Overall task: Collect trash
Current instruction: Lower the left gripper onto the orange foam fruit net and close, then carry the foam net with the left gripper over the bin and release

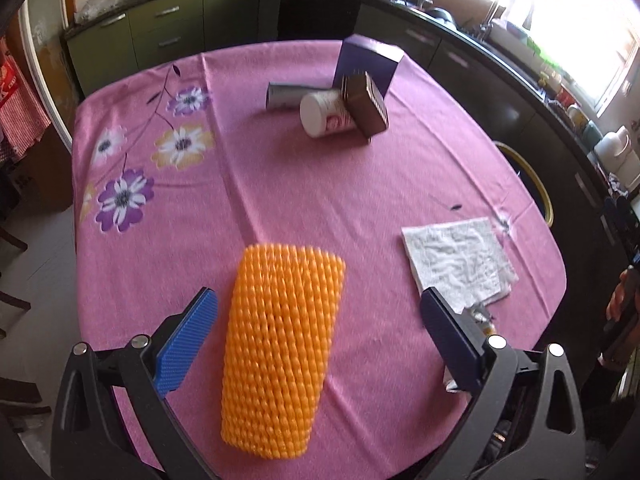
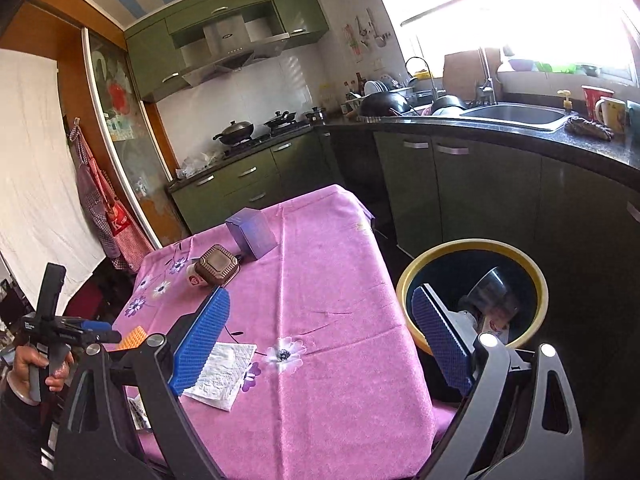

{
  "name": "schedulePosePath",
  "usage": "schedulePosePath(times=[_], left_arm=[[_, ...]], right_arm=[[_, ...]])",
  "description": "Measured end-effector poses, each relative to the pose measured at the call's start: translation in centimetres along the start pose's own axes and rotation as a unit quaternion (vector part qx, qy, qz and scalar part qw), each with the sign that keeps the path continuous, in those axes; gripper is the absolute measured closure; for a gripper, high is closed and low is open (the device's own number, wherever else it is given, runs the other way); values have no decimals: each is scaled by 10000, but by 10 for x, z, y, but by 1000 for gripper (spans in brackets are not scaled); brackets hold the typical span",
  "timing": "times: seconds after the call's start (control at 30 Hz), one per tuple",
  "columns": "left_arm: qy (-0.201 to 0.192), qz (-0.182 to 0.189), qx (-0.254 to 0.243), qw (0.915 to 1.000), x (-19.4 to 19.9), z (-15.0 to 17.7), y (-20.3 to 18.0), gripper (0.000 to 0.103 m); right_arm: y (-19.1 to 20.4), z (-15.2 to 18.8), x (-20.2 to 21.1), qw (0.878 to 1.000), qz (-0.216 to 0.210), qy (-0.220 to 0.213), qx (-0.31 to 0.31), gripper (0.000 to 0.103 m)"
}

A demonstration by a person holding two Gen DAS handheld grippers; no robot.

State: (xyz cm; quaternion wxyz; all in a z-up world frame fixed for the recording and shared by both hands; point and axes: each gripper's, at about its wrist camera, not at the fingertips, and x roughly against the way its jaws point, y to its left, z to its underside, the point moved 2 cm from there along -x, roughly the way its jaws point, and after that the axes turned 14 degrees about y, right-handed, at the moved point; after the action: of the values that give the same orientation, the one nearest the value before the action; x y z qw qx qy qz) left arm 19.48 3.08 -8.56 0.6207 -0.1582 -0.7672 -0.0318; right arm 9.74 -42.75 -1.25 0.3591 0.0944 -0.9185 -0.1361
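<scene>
So the bench (image 1: 360, 208) with its pink flowery cloth takes up most of both views, and the yellow-rimmed trash bin (image 2: 472, 248) sits on the floor just off its right edge, with something clear already inside. At the far end there's a purple box (image 1: 368, 62), a brown tin (image 1: 366, 108) leaning on a tipped white cup (image 1: 322, 114), and a grey can (image 1: 284, 96) lying behind them.

Next biggest is the orange foam net sleeve (image 1: 280, 352), and that's the one that matters, I think. It lies flat on the bench directly in front of the left hand-held gripper (image 1: 320, 344), between the two blue pads, with its long axis running roughly along the fingers, away from the camera. The jaws are spread wide and not touching it, so closing would squeeze it across its narrow width. Left is clearly the nearer one.

The right hand-held gripper (image 2: 320, 340) is also wide open and empty, held over the bench edge next to the bin.

A crumpled white napkin (image 1: 456, 256) lies just right of the sleeve.
</scene>
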Motion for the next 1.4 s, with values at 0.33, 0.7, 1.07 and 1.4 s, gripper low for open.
schedulePosePath(times=[0.33,0.7,1.07,1.4], left_arm=[[744,-197,-112,9970,-35,12,1,7],[670,-162,137,9975,-36,12,18,46],[273,-35,96,9996,-5,12,21,90],[-17,108,-1159,9932,37,-27,-74,90]], right_arm=[[-3,2,-7,9998,-175,119,-51,11],[3,0,-22,9993,-253,290,17,11],[7,1,-27,9989,-276,362,66,11],[-15,2,-16,9997,52,249,-67,11]])
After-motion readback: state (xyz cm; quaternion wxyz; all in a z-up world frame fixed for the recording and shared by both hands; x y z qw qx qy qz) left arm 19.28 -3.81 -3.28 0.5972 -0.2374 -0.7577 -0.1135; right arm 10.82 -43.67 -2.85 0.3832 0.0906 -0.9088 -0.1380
